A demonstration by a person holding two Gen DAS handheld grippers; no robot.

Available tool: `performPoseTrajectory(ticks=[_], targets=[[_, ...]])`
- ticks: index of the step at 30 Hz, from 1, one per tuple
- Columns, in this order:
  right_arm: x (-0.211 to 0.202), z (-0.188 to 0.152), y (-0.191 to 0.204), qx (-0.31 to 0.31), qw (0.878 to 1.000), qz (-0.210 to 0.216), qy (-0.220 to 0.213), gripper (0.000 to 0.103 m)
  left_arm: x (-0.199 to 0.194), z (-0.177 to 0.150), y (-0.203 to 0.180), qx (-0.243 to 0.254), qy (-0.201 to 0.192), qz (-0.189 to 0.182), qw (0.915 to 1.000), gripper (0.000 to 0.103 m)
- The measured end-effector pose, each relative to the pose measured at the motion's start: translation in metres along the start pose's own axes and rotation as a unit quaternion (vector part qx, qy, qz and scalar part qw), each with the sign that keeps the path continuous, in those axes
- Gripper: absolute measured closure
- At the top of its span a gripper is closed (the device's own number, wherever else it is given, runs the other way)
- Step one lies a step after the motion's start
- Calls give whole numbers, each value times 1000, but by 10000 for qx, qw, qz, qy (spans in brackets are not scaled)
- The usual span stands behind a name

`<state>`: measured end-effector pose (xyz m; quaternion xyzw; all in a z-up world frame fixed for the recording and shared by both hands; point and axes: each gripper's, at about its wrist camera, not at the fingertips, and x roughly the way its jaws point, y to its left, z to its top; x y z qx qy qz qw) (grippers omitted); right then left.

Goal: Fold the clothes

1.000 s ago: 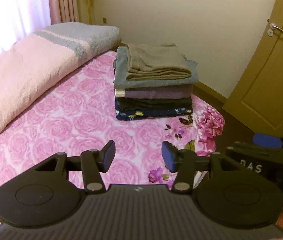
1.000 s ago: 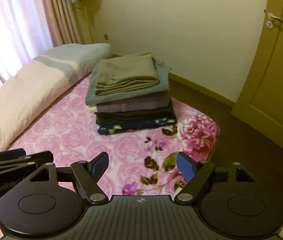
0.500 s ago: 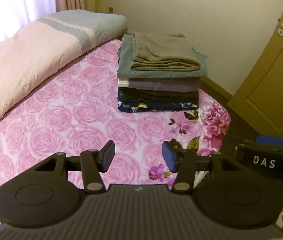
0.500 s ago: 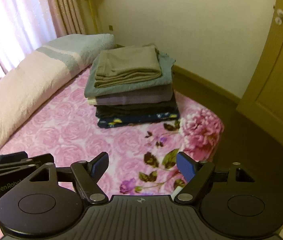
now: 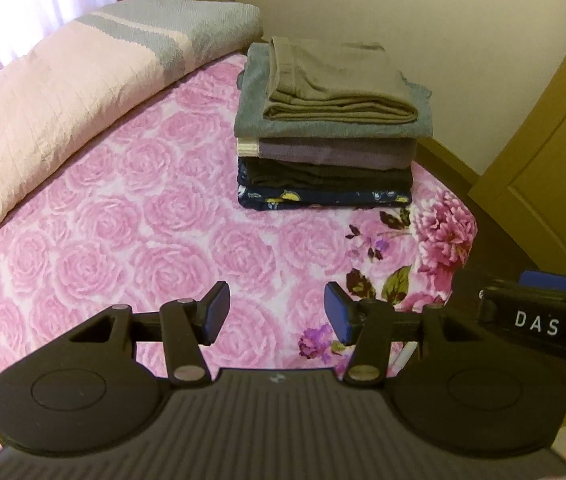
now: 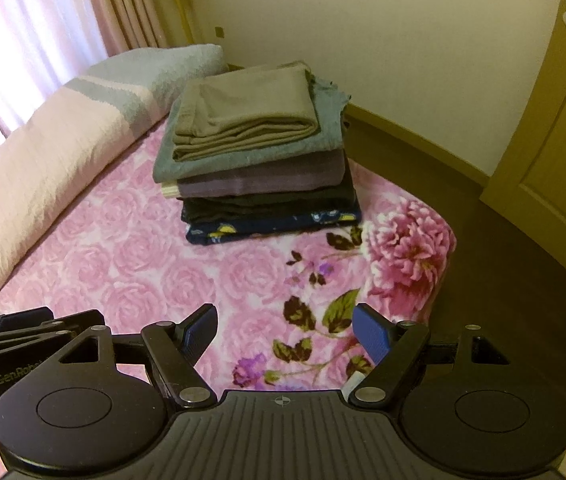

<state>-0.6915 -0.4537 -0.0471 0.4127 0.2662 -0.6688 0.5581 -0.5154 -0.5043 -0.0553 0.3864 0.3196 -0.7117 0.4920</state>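
A: The bedspread point(image 5: 131, 216) is pink with a rose pattern, larger magenta blooms and dark leaves at its corner

B: And the stack of folded clothes point(image 5: 331, 128), top down: olive, grey-blue, purple, black, then navy with yellow-flecked print; the quilt point(image 5: 63, 92) is pale pink, grey-striped

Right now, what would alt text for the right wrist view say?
A stack of folded clothes sits on a pink rose-print blanket, olive piece on top. The open, empty right claw fills the foreground; a wooden door stands at the right.
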Motion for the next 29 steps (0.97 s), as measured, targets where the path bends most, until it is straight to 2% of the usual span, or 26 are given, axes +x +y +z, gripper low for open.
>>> performPoseTrajectory(ticks=[20, 29], targets=[[33, 27, -19, -71, 9998, 57, 194, 26, 33, 27, -18, -85, 117, 208, 9997, 55], [46, 40, -26, -150, 9994, 99, 286, 26, 41, 42, -27, -77, -53, 387, 9992, 55]])
